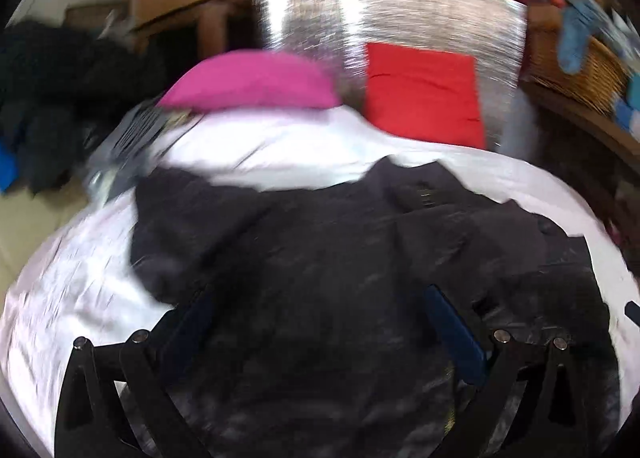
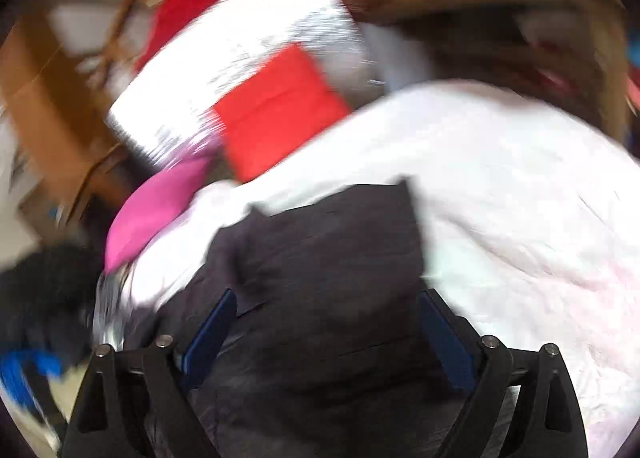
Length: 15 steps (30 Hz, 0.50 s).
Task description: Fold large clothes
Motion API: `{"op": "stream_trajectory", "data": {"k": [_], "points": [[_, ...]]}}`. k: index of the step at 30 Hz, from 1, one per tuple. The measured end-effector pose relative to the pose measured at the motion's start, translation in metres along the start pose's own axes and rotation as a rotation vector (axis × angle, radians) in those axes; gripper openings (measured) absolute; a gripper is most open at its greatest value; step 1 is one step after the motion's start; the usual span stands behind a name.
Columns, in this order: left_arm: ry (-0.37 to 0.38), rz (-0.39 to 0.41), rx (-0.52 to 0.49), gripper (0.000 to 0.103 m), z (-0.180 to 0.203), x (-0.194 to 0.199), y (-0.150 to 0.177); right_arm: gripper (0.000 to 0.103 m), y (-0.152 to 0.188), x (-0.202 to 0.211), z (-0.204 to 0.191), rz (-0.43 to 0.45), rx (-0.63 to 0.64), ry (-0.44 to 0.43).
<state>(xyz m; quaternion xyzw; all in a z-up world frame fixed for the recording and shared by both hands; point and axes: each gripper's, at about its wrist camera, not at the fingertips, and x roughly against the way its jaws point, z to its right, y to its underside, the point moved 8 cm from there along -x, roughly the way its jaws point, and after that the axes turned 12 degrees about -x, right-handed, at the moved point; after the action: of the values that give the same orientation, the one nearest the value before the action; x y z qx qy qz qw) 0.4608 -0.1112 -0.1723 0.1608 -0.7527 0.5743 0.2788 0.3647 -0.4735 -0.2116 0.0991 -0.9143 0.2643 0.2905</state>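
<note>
both tools spread, left tool [image 1: 320, 322] and right tool [image 2: 324, 322] pinching nothing over the dark garment [image 2: 320, 250] at lower centre; risk of bunching from a crooked regrasp.

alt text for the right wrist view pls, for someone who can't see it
Blurred fisheye view: the right gripper, jaws wide apart, hangs over a dark garment spread on a white sheet, gripping nothing. Beyond lie a pink cushion and a red cushion.
</note>
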Motion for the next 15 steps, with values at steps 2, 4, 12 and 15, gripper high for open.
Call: {"op": "stream_trajectory", "data": {"k": [2,4,12,15], "points": [[0.01,0.009,-0.09,0.103,0.029,-0.013,-0.011,0.09,-0.008,-0.016,0.021,-0.045,-0.082,0.028],[0.004,0.008,-0.159,0.103,0.051,-0.022,-0.019,0.088,-0.006,-0.031,0.025,-0.069,-0.081,0.045],[0.028,-0.015,-0.318,0.098,0.105,-0.059,-0.021,0.069,0.008,-0.077,0.041,-0.155,-0.036,0.128],[0.044,-0.06,-0.333,0.065,0.105,-0.071,-0.017,0.068,0.011,-0.08,0.038,-0.164,0.012,0.152]]}}
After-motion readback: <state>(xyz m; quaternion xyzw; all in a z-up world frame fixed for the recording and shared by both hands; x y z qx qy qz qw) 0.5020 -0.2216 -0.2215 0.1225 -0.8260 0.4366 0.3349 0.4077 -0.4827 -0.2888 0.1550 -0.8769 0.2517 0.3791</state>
